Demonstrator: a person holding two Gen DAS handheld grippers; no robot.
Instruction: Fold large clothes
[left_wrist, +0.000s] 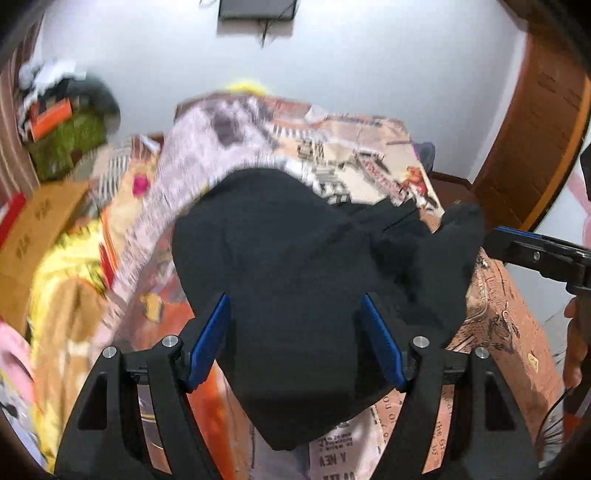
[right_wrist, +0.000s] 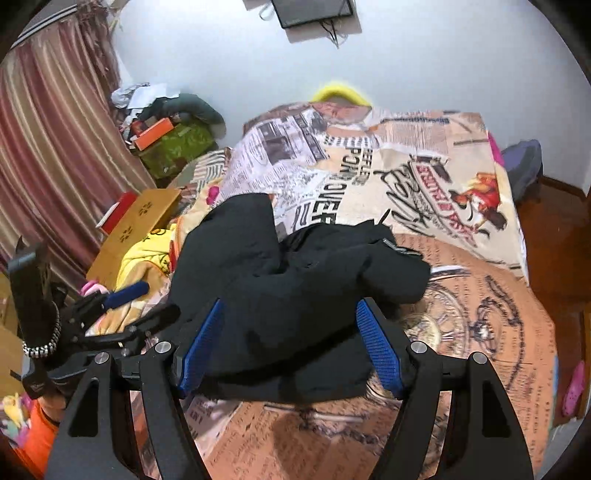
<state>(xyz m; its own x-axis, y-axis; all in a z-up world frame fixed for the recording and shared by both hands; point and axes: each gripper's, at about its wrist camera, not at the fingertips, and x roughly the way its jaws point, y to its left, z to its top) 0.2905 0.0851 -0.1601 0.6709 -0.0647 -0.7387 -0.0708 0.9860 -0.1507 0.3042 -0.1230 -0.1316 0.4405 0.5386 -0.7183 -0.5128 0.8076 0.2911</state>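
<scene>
A large black garment lies bunched on a bed with a newspaper-print cover; it also shows in the right wrist view. My left gripper is open, its blue pads either side of the garment's near part, hovering over it. My right gripper is open over the garment's near edge, blue pads wide apart. The right gripper also shows at the right edge of the left wrist view; the left gripper shows at the left of the right wrist view.
The bed cover spreads right of the garment. A yellow cloth and a wooden board lie at the bed's left. A striped curtain, clutter and a wooden door surround the bed.
</scene>
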